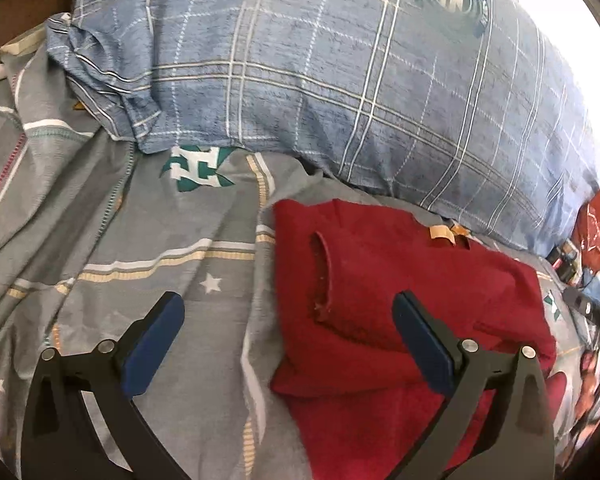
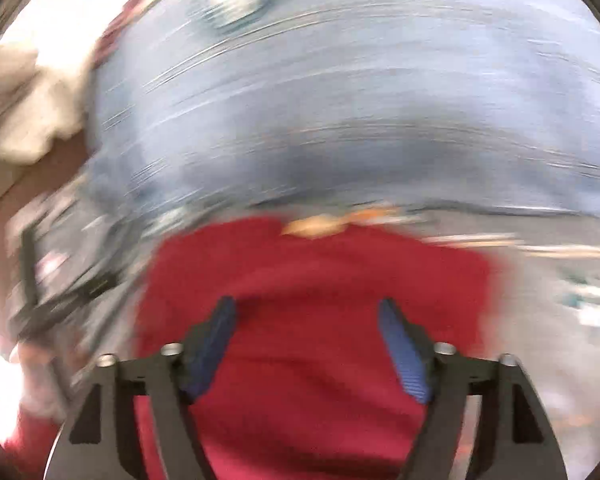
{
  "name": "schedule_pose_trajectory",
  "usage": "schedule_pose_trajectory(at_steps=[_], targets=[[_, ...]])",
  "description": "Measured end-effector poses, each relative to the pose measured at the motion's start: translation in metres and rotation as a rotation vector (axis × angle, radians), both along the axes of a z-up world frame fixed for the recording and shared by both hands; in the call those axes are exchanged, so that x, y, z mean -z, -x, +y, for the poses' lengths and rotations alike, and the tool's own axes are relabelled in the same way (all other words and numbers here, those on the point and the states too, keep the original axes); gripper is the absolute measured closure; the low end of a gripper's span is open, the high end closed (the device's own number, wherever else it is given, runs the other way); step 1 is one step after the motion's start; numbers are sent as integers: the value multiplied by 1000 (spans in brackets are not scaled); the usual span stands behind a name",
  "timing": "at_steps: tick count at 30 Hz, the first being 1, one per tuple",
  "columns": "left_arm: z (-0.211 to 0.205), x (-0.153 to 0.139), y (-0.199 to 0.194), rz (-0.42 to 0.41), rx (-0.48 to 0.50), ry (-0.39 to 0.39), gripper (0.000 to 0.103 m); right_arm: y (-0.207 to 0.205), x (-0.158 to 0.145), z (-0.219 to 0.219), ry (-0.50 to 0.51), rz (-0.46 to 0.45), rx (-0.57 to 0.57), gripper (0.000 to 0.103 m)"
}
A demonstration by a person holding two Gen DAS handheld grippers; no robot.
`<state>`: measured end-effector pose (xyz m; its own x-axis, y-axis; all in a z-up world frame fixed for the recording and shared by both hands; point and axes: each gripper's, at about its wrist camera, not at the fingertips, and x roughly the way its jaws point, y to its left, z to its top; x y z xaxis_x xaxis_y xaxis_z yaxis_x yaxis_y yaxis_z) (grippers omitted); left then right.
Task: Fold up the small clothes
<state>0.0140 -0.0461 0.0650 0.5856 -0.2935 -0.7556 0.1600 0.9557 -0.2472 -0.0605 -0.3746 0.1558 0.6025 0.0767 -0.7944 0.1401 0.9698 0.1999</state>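
Note:
A small red garment point(image 1: 380, 280) lies folded on the grey patterned bedsheet point(image 1: 160, 272), with a tan label near its far edge. My left gripper point(image 1: 288, 304) hovers over the garment's left edge, jaws wide open and nothing between the blue pads; its right finger is over the red cloth, its left finger over the sheet. In the blurred right wrist view the same red garment point(image 2: 312, 280) fills the lower middle. My right gripper point(image 2: 306, 308) stands open above it, with no cloth pinched between the blue pads point(image 2: 212, 348).
A blue plaid pillow point(image 1: 340, 80) lies just beyond the garment. Red packaging point(image 1: 598, 224) and dark cables sit at the right edge of the bed. White cloth point(image 2: 24, 108) shows at the left of the right wrist view.

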Motion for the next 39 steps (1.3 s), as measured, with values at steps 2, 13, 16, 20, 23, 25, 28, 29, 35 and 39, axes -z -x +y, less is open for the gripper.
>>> schedule_pose_trajectory(at_steps=[2,13,16,20,23,25,28,29,35,39], targets=[[-6,6,-3,13,3,-3,0,0,9,-44,-6,61,155,21],[-43,34,-2,67,84,-85,0,-37,37,-72,62,90,108,95],[-51,41,0,75,107,-106,0,-45,46,-85,202,118,136,95],[-50,45,2,93,103,-103,0,-41,61,-100,146,153,198,85],[-46,40,3,80,91,-93,0,-9,33,-100,20,69,219,49],[-41,35,3,71,76,-77,0,13,20,-89,-65,53,138,36],[-35,32,4,62,52,-54,0,35,16,-64,-19,93,19,35],[-34,32,4,60,44,-51,0,41,18,-55,14,111,-19,35],[-37,42,0,78,37,-71,0,42,47,-45,215,196,2,89],[-43,51,0,111,65,-79,0,55,48,-71,112,143,139,88]])
